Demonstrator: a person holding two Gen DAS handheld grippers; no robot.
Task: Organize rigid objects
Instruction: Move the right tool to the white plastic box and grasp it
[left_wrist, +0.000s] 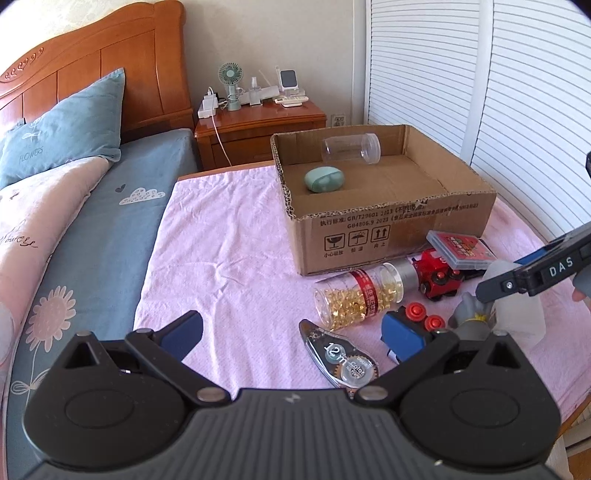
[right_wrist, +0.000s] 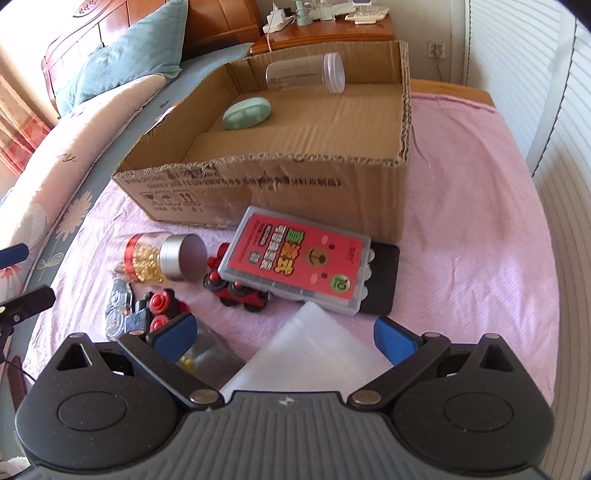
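Rigid objects lie in a loose group on the pink cloth (left_wrist: 229, 236) in front of the cardboard box (left_wrist: 388, 229), which stands open on the counter beside the bed (left_wrist: 110, 221).

The left tongs (left_wrist: 295, 332) hover low over the cloth with the jaws spread wide and nothing between them. They point toward the box. A correction tape dispenser (left_wrist: 340, 358) lies just ahead of them, its long axis running from near right to far left.

The right tongs (right_wrist: 284, 332) are also wide open, with no grip on anything. A translucent white plastic piece (right_wrist: 314, 350) sits between the 2 fingers, but the pads do not touch it. In the left wrist view this gripper comes in from the right edge, tilted down.

The capsule bottle (left_wrist: 360, 297) lies on its side, silver cap toward the box. A red toy train (right_wrist: 240, 288) is partly under a red card case (right_wrist: 299, 258), which leans tilted on it. A blue toy car (left_wrist: 406, 328) is near.

Inside the box are a green oval case (left_wrist: 324, 179) and a clear jar (left_wrist: 351, 147) on its side along the far wall.
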